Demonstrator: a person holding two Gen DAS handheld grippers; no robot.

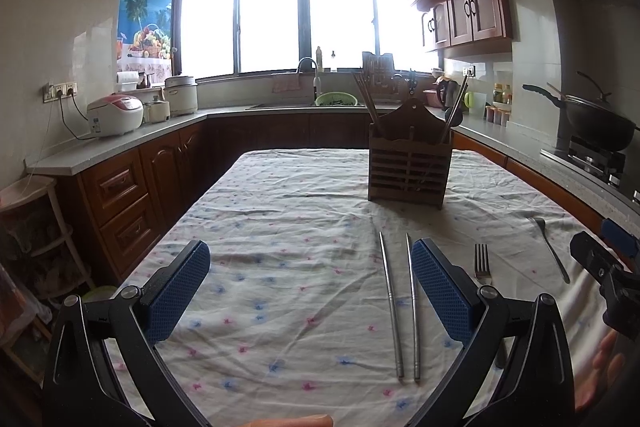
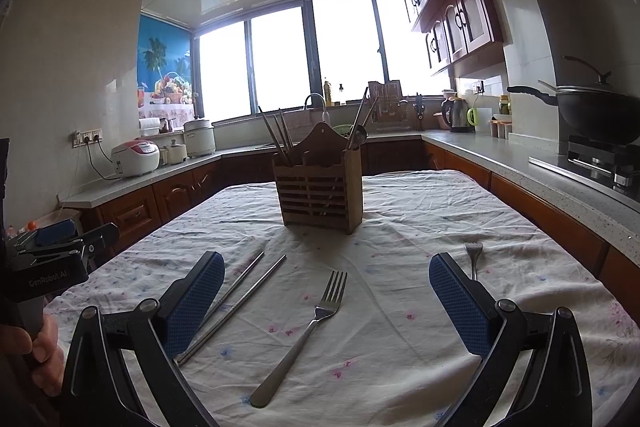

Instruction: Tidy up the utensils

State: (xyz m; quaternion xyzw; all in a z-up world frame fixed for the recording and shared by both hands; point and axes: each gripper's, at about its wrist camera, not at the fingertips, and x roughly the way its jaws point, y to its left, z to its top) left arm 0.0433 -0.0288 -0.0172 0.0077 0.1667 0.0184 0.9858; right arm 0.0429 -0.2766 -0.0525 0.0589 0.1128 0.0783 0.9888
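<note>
Left of the slatted wooden utensil caddy (image 2: 319, 183): your left hand-held gripper (image 1: 310, 287), wide open, empty. Paired steel chopsticks (image 2: 236, 301) may roll apart. Before the caddy: silver fork (image 2: 304, 335), thin, may slip. Right: your right hand-held gripper (image 2: 326, 301), wide open, empty; second fork (image 2: 473, 259).

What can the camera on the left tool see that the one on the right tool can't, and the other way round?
Only the left view shows the shelf rack beside the table, and the right tool from outside. Only the right view shows the nearer fork whole, handle included, and the left tool from outside. Both show the wooden utensil holder standing on the tablecloth, the two metal chopsticks lying side by side, a second fork farther right, the sink, rice cooker and wok. Each view's own tool is open, holding nothing.
</note>
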